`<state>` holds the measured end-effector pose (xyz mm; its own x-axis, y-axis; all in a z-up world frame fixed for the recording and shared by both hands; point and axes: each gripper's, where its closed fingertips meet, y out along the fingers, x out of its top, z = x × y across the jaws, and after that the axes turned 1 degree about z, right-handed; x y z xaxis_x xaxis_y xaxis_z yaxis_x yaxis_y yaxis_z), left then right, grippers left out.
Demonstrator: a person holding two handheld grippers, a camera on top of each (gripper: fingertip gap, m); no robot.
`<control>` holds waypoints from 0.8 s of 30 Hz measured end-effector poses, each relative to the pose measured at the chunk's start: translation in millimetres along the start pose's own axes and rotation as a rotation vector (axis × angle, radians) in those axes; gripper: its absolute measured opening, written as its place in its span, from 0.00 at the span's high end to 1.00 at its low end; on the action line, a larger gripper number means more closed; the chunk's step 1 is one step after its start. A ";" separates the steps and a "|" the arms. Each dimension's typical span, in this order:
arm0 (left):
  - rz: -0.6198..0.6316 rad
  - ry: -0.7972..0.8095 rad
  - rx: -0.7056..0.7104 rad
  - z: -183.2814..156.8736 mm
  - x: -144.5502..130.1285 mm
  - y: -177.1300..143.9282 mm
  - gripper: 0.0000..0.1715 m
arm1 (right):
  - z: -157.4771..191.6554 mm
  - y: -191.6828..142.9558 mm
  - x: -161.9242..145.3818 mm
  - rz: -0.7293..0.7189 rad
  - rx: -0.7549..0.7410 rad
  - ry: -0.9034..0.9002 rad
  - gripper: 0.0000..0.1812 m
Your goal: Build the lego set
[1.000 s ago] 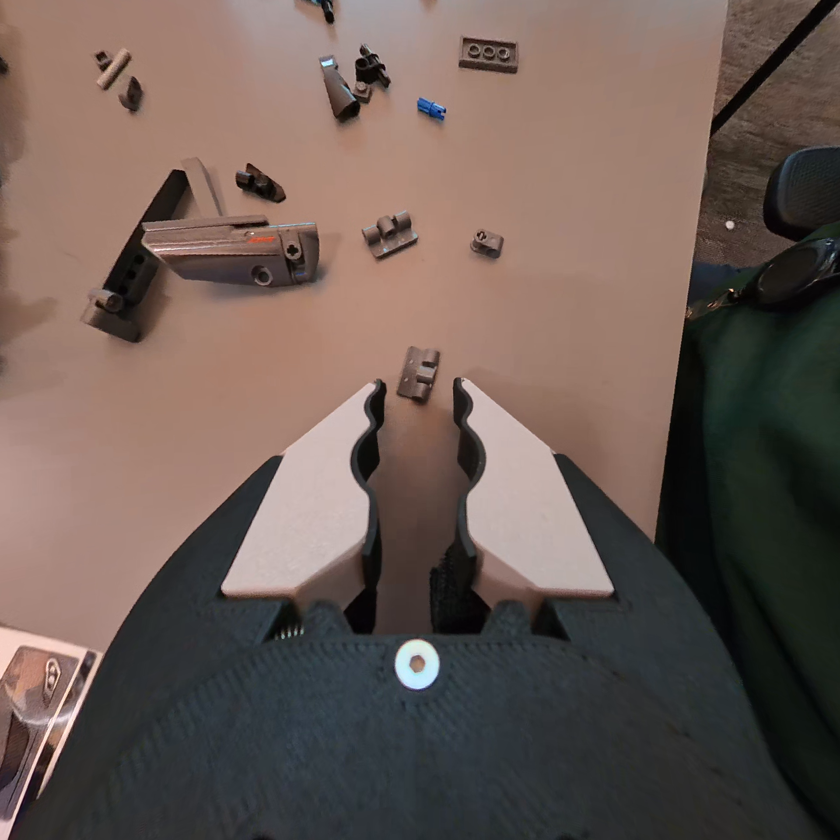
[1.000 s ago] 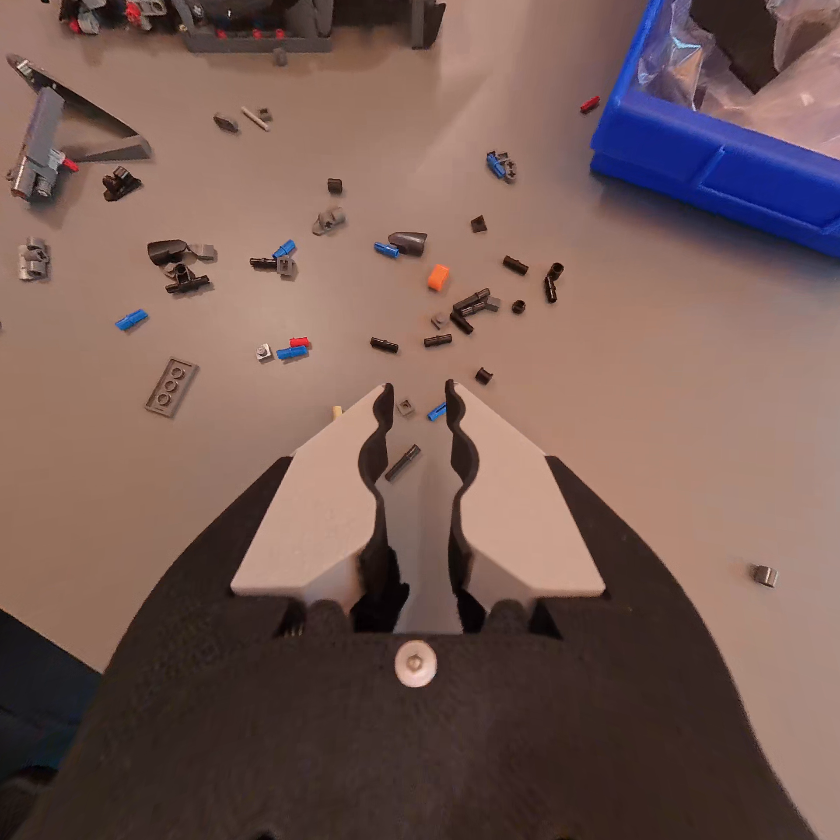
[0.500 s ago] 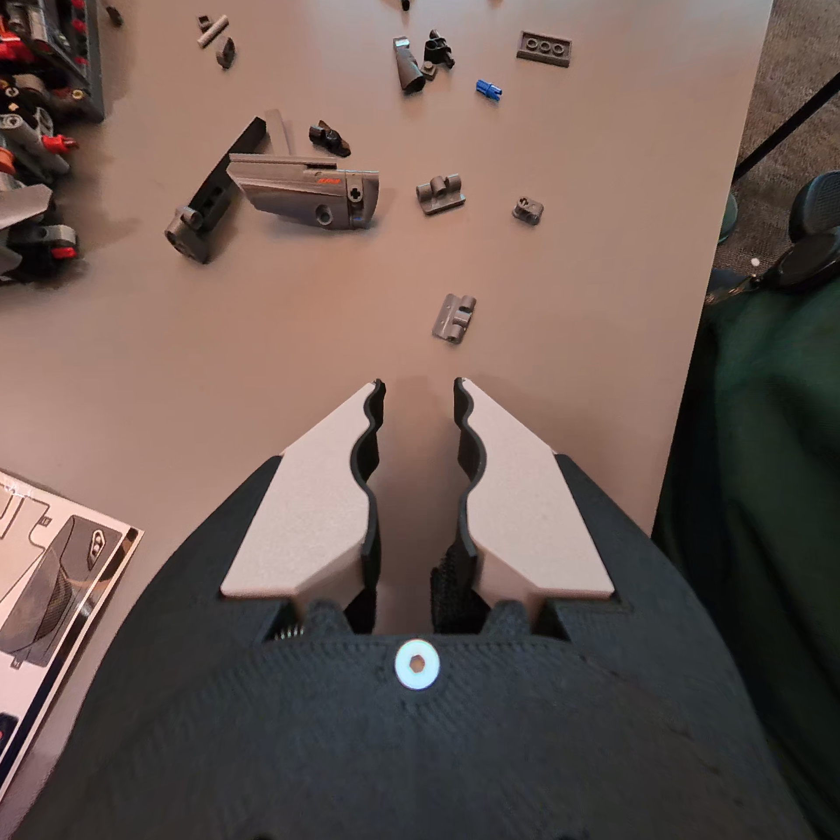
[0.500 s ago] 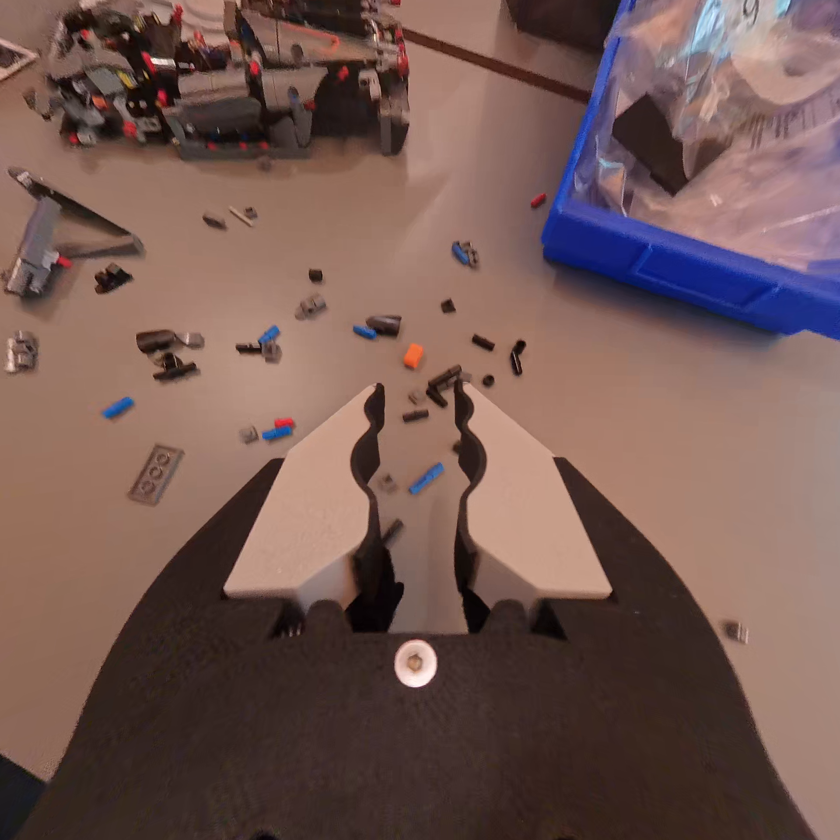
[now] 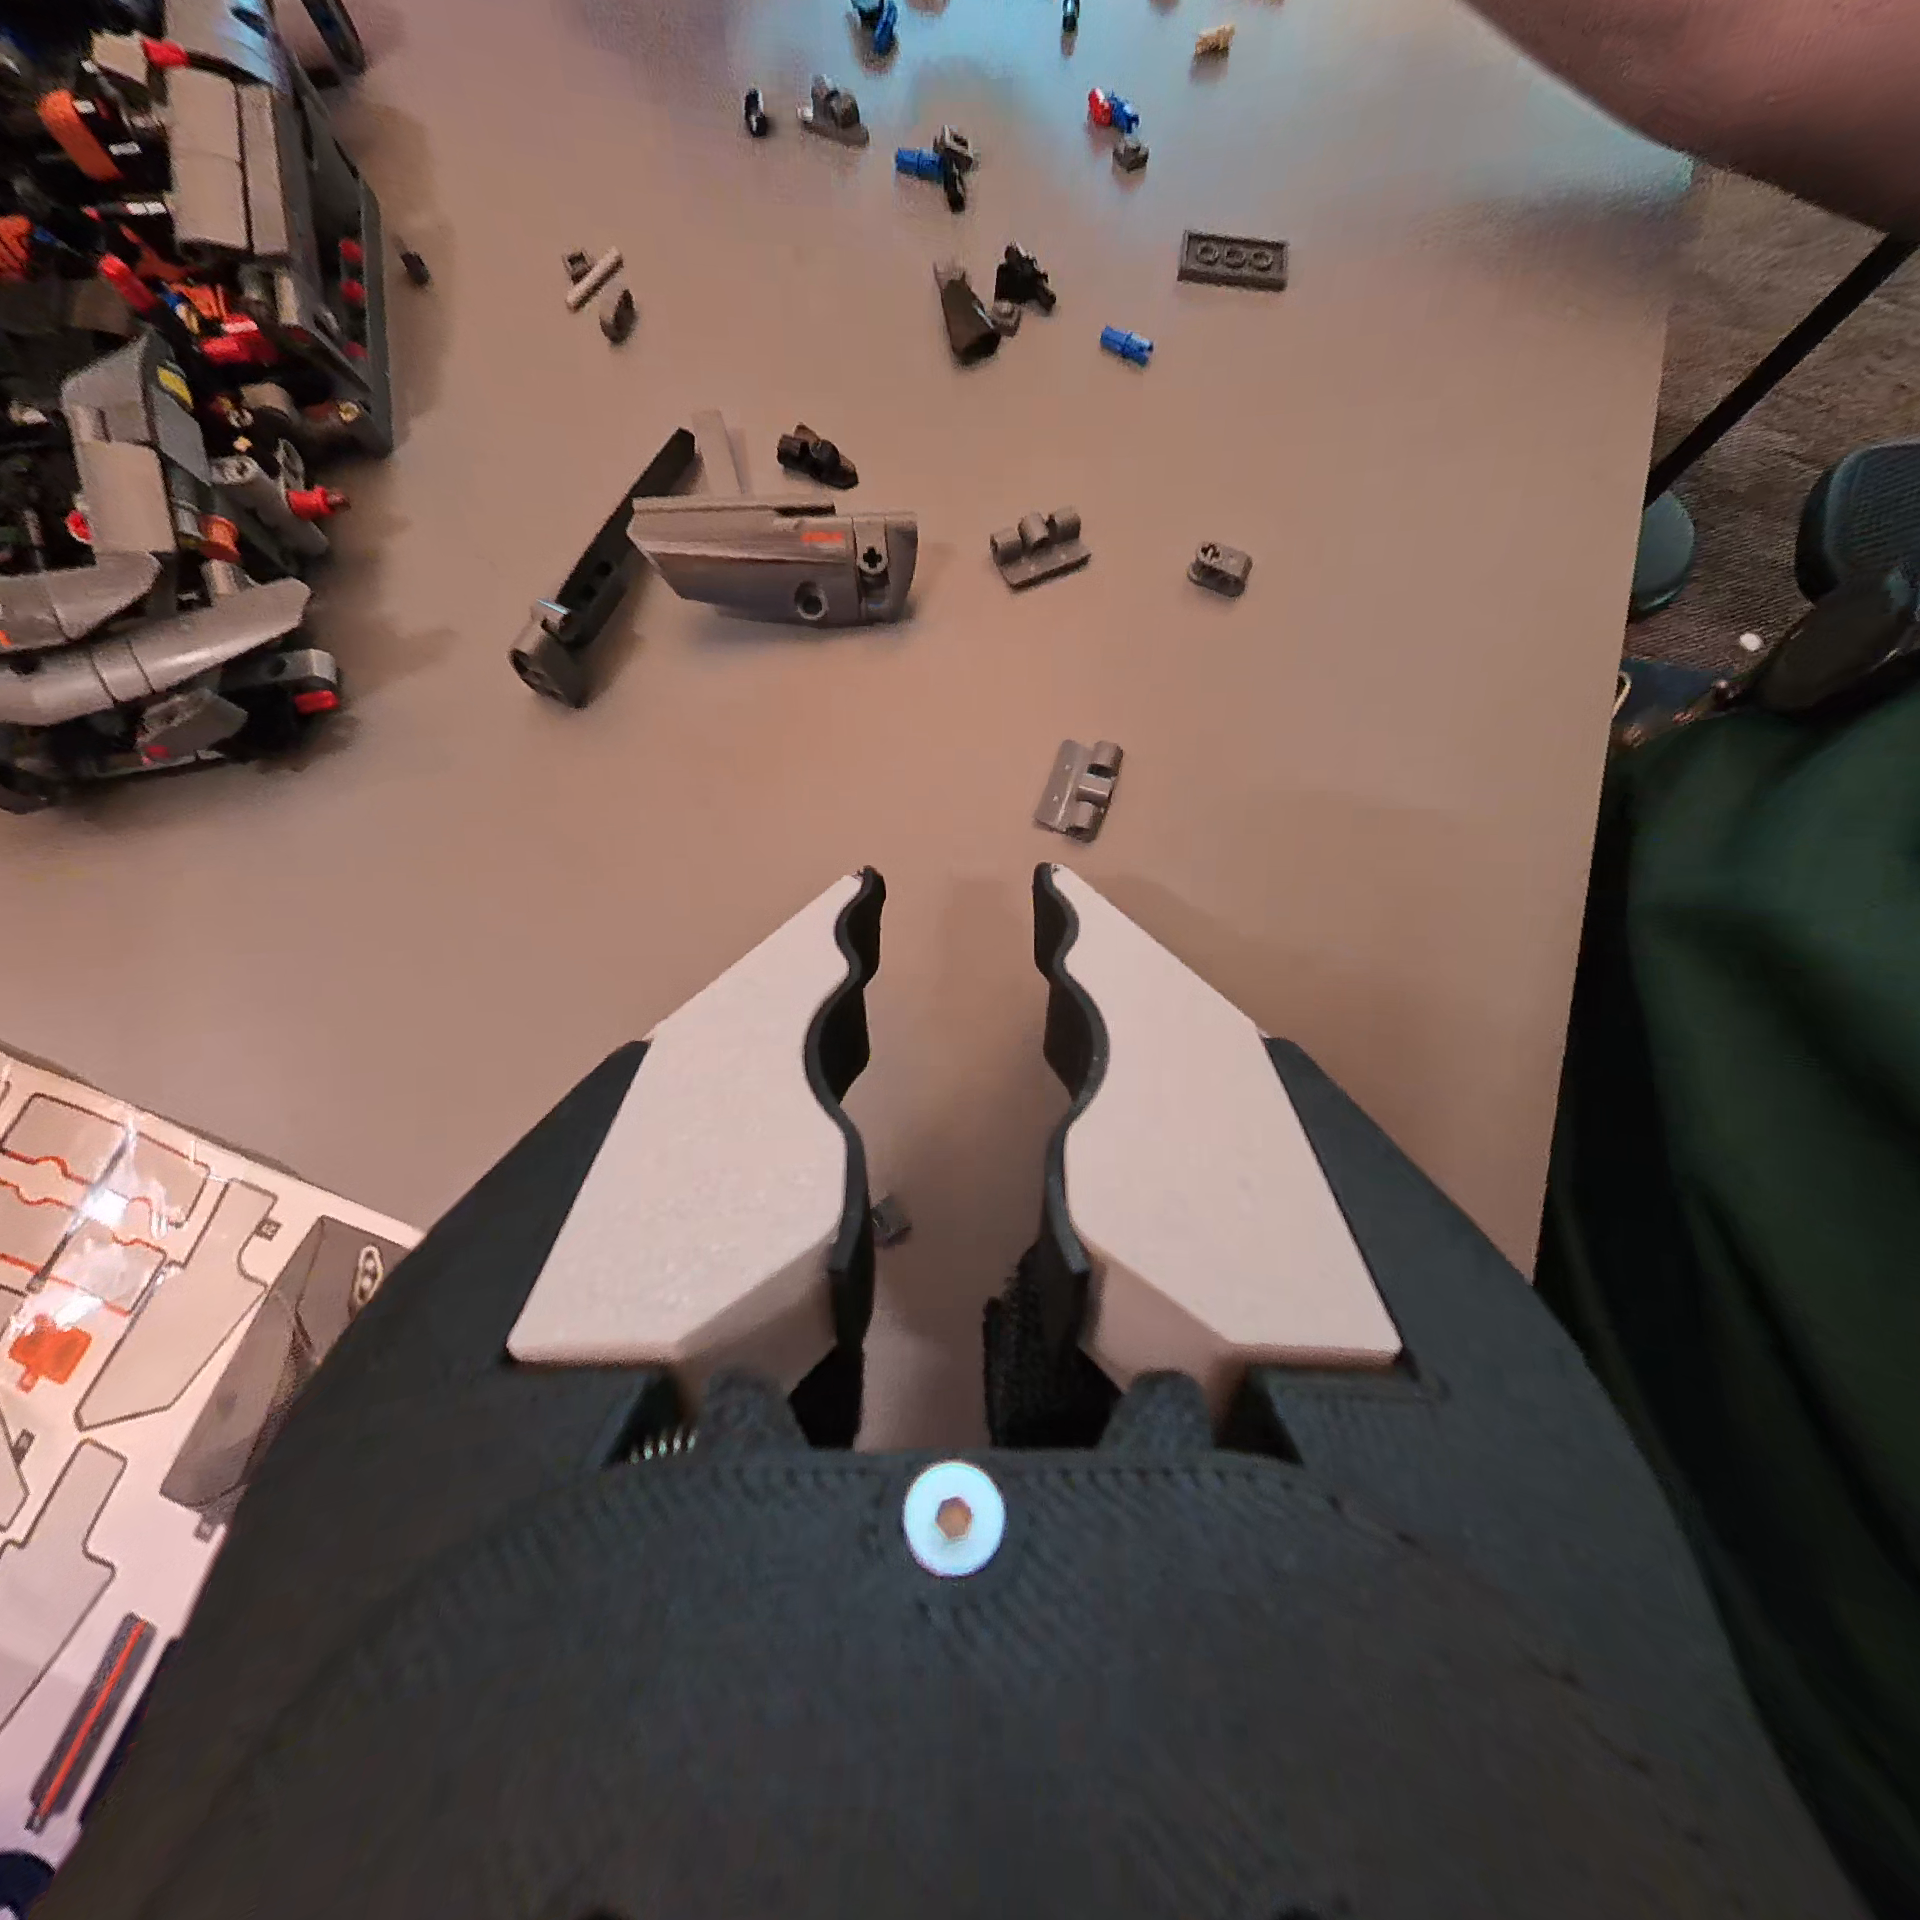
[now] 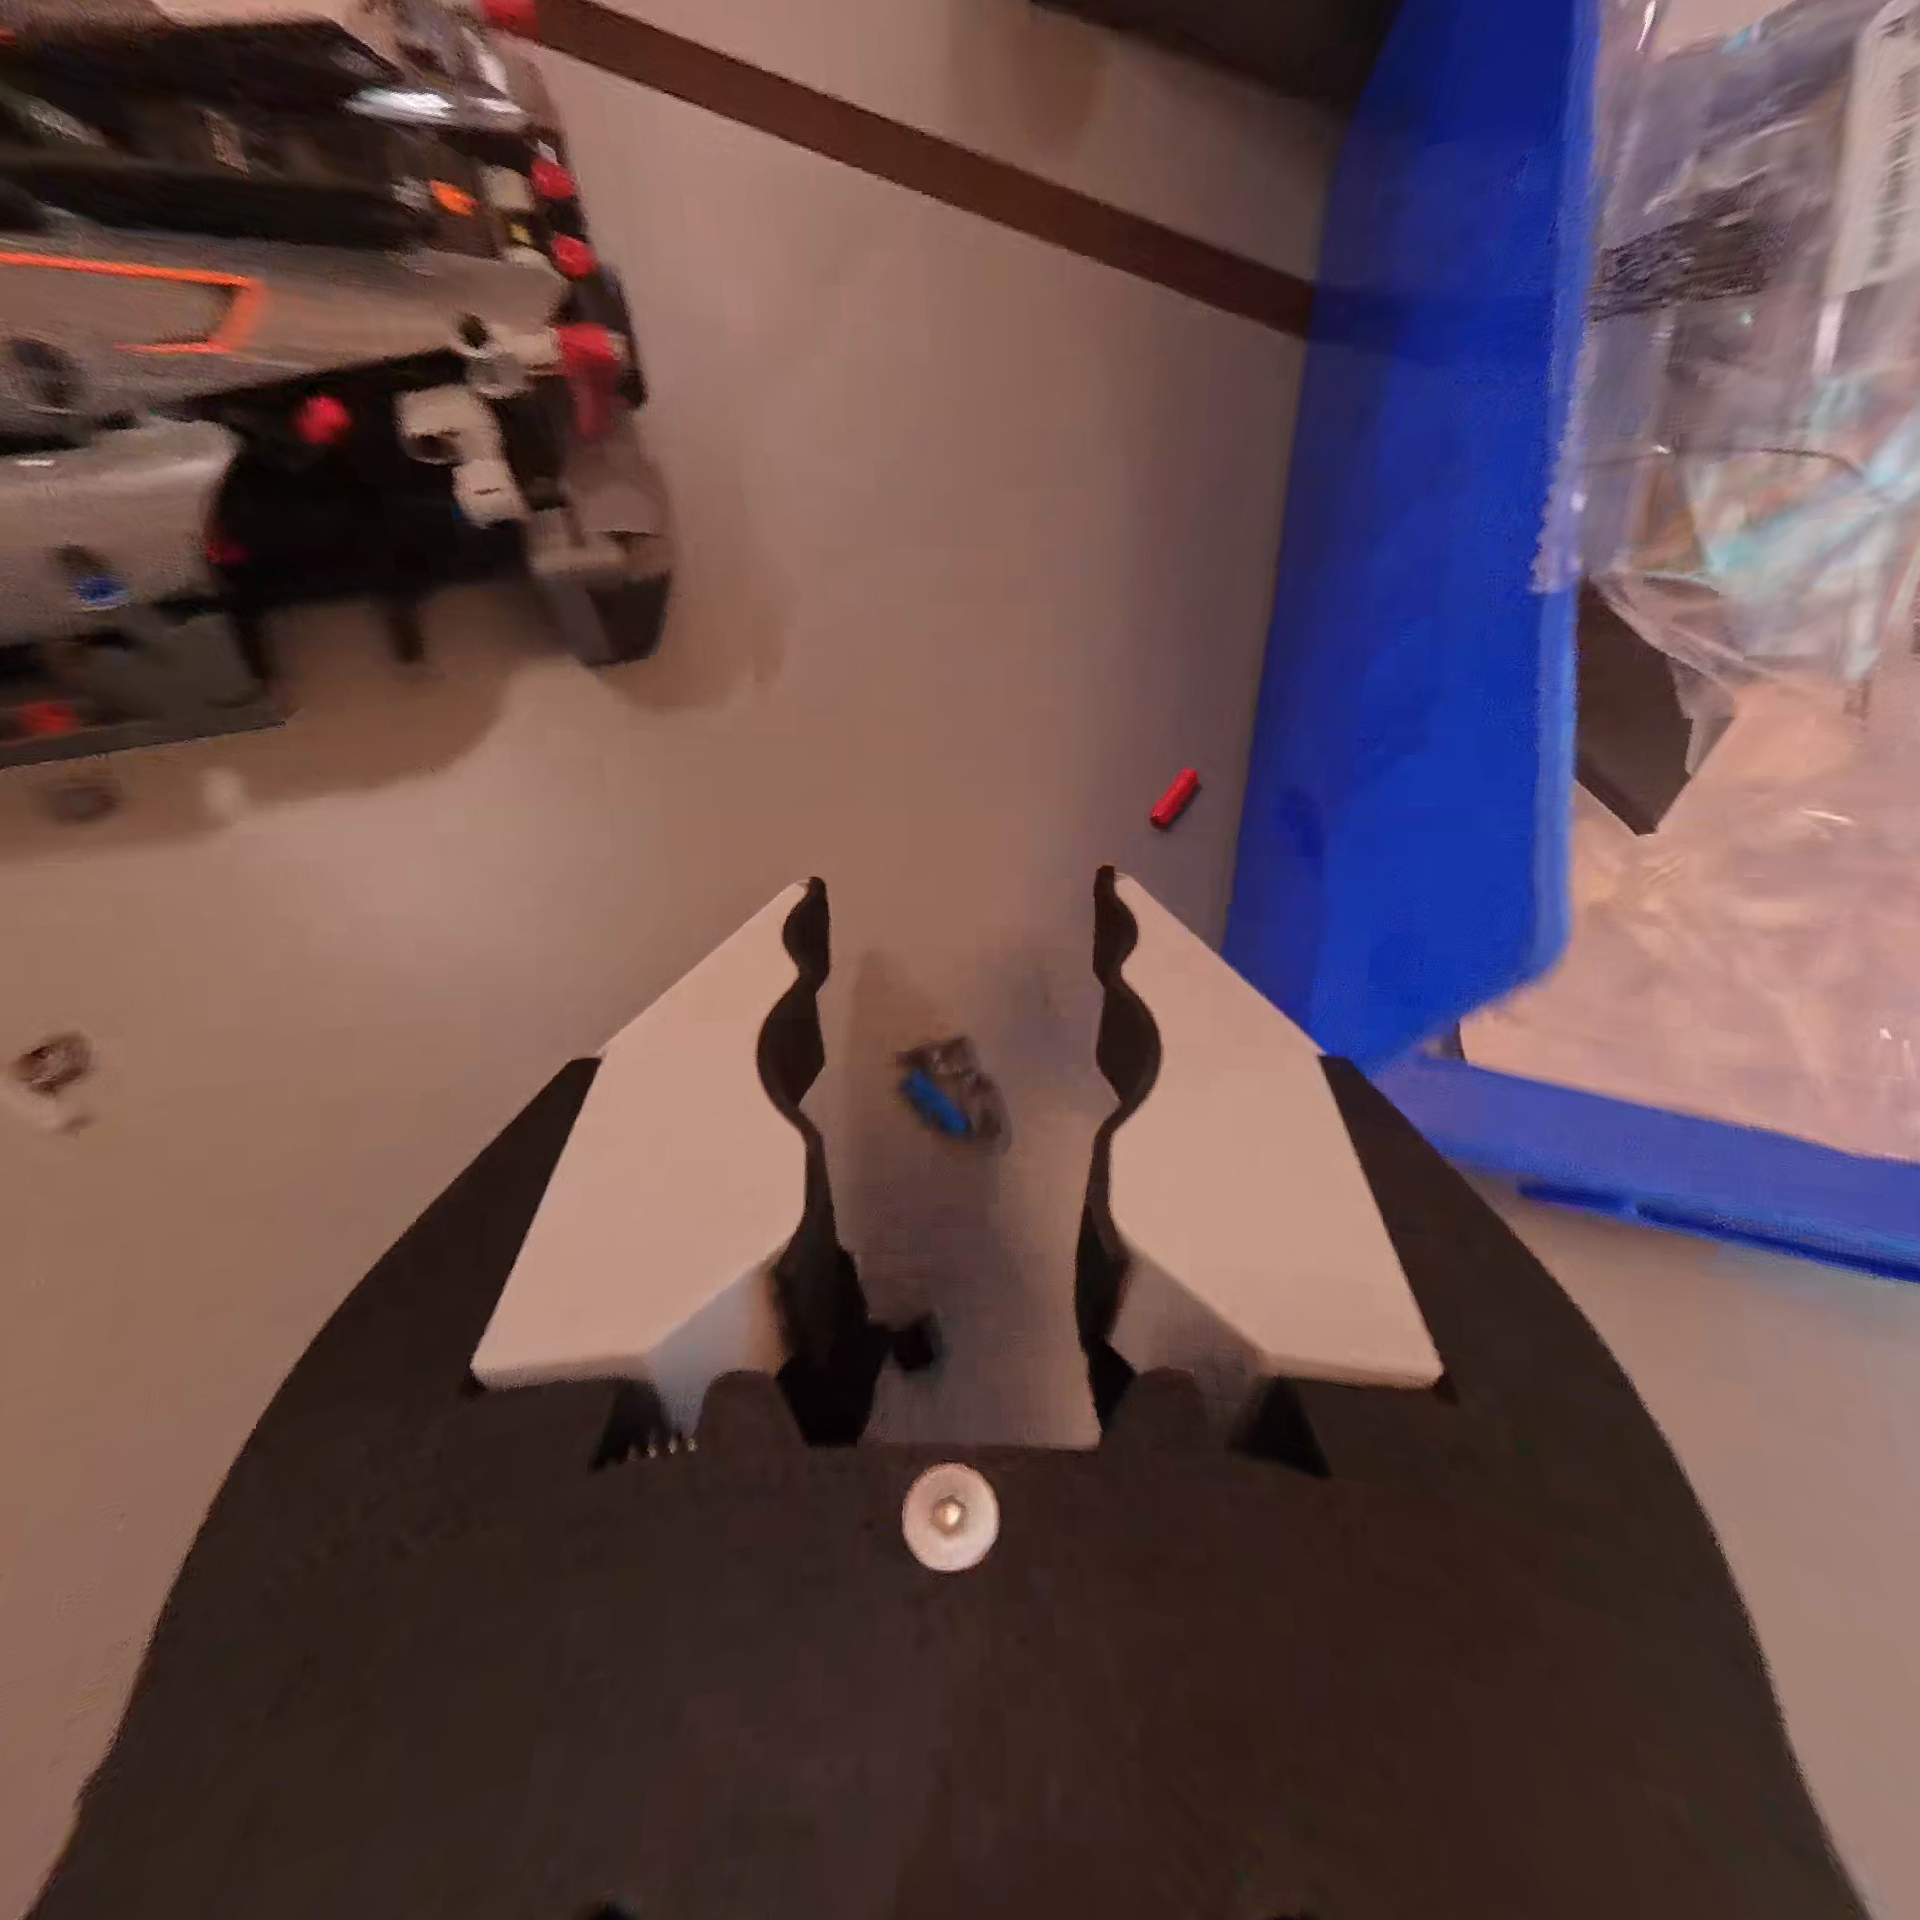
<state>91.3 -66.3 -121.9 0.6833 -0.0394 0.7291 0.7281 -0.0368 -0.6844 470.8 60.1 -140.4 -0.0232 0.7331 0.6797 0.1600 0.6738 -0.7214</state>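
My left gripper has its fingers spread and empty over bare table. Just ahead and slightly right of the tips lies a small grey hinge piece; the table's right edge runs close beyond it, with a green garment past that. Farther out sit a grey panel assembly, a grey clip piece and scattered small parts. The half-built lego model crowds the far left, and the instruction booklet lies at the near left, partly under my gripper body.

My right gripper is also spread wide, holding nothing. A blurred blue-and-grey piece lies on the table between the fingers. The blue bin walls off the right, near the right fingertip, with a red pin beside it. The model stands to the left, leaving an open lane ahead.
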 end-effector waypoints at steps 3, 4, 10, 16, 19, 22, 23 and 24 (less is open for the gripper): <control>-0.034 0.009 -0.016 1.1 4.8 -1.8 0.85 | -8.5 26.4 0.7 0.041 -0.047 0.033 0.71; -0.042 0.013 -0.020 1.9 5.4 -1.9 0.85 | -13.6 28.2 3.8 0.035 -0.079 0.043 0.71; -0.090 0.020 -0.056 7.9 9.0 -2.9 0.85 | -33.0 32.9 3.9 0.058 -0.169 0.072 0.75; -0.137 0.018 -0.079 15.6 14.6 -5.4 0.85 | -48.4 36.9 0.9 0.071 -0.194 0.121 0.90; -0.155 0.024 -0.085 17.8 17.8 -8.6 0.86 | -50.1 40.4 2.0 0.058 -0.184 0.143 0.95; -0.177 0.022 -0.100 17.7 20.4 -10.5 0.86 | -50.6 44.1 4.4 0.057 -0.177 0.144 0.99; -0.181 0.019 -0.106 17.3 20.4 -10.3 0.86 | -50.8 44.4 4.6 0.059 -0.172 0.152 0.99; -0.180 0.016 -0.109 17.2 19.7 -9.7 0.86 | -50.4 44.4 4.7 0.056 -0.164 0.162 0.99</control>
<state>98.6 -49.6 -100.8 0.5407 -0.0387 0.8403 0.8279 -0.1525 -0.5397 527.6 88.8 -162.5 0.1472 0.7358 0.6610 0.3146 0.5987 -0.7366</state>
